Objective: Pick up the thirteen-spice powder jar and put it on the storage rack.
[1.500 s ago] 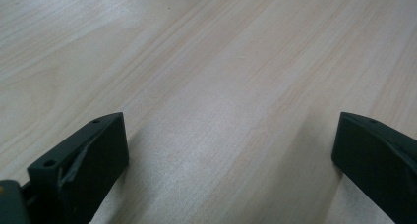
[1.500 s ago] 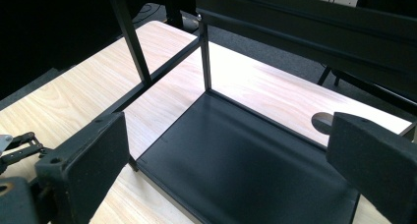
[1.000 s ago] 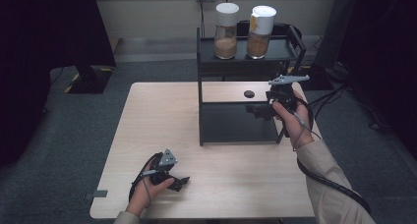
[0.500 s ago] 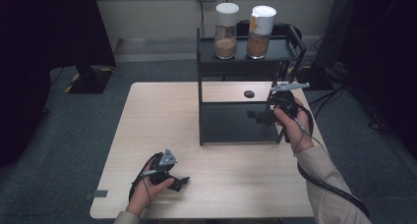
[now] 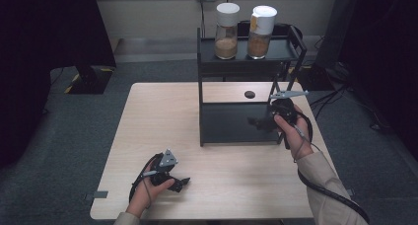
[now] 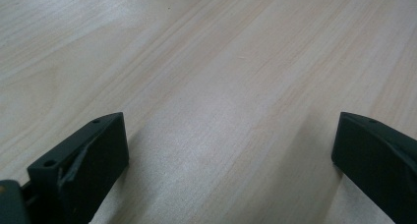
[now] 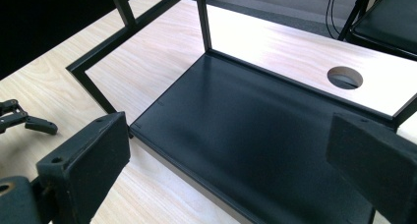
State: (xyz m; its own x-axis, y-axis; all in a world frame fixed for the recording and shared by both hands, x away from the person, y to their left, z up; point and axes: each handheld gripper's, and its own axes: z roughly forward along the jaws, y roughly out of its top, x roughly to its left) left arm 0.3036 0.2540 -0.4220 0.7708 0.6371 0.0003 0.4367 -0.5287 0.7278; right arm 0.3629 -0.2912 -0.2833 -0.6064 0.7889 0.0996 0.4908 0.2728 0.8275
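A black two-level metal rack (image 5: 236, 124) stands on the light wooden table (image 5: 162, 121). Two jars with white lids, one (image 5: 226, 31) left of the other (image 5: 260, 26), sit on its top shelf and hold brown contents. My right gripper (image 5: 255, 121) hangs open over the right side of the bare lower shelf (image 7: 255, 121), jaws wide apart with nothing between them. My left gripper (image 5: 183, 182) rests low over the table's near left part, also open and holding nothing; bare wood (image 6: 231, 116) lies between its jaws.
A round cable hole (image 5: 250, 94) is in the tabletop behind the rack, also seen as a hole (image 7: 344, 77) from the right gripper view. Dark chairs and cables stand on the grey carpet beyond the table.
My right gripper has sunk a little and drawn slightly nearer over the lower shelf. The left gripper has stayed put.
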